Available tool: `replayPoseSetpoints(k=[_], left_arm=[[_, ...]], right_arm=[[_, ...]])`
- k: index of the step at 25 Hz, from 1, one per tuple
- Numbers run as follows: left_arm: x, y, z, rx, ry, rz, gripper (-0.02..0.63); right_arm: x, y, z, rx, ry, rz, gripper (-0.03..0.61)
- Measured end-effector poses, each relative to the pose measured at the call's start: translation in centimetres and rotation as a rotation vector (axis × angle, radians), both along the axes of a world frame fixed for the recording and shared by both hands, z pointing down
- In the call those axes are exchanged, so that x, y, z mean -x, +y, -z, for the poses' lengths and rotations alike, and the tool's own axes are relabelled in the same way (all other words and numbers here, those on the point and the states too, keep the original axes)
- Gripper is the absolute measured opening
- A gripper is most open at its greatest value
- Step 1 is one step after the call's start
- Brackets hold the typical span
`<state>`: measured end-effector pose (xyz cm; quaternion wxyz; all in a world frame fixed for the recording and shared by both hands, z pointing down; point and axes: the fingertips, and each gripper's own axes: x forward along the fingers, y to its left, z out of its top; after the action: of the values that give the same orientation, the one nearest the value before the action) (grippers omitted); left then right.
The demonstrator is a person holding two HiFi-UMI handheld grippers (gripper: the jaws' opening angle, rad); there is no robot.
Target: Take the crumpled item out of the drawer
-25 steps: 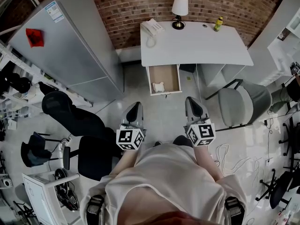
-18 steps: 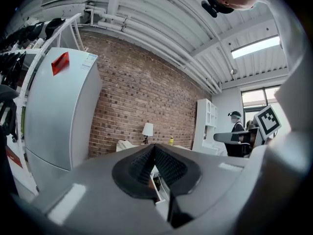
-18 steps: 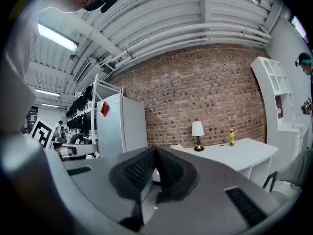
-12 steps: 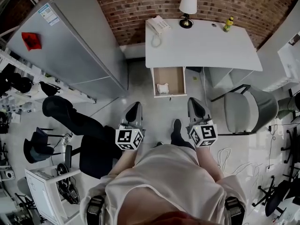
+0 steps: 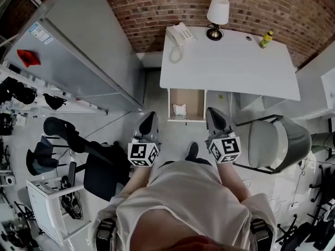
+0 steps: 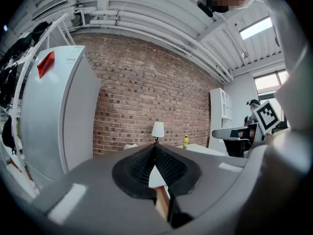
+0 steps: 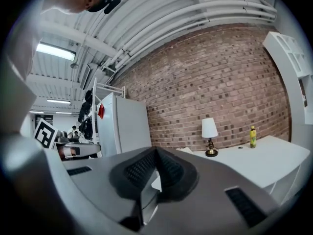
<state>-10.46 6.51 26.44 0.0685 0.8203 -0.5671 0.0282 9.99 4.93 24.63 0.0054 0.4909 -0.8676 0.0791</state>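
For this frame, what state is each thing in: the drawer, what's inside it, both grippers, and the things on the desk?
Drawer: pulled open.
Crumpled item: lying inside the drawer, not gripped.
Left gripper: shut, empty.
Right gripper: shut, empty.
Lamp: upright on the desk.
Bottle: upright on the desk.

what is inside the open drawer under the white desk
In the drawer a crumpled white item lies on the bare wooden bottom, toward the picture's left. Nothing else shows. Any part further back is covered by the desk top.
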Motion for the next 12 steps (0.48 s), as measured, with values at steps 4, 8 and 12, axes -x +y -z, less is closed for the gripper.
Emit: replayPoseSetpoints(k=[4,8,12], left_arm=[[-2.4,-2.8,0.4,-0.013,-0.005,0.016,0.01],[-3.4,-4.2,0.4,-0.013,-0.003,0.017,0.01],[-3.7,-5.7,0.1,-0.007,0.003,0.018,0.01]], right_arm=[[-1.8,-3.7,-0.3,-0.007,0.014,0.039,0.008],[-2.3,-5.9,-0.5,0.001,0.009,0.041,0.008],[-2.6,-7.2,-0.1,-0.004,0.005,0.032,0.008]])
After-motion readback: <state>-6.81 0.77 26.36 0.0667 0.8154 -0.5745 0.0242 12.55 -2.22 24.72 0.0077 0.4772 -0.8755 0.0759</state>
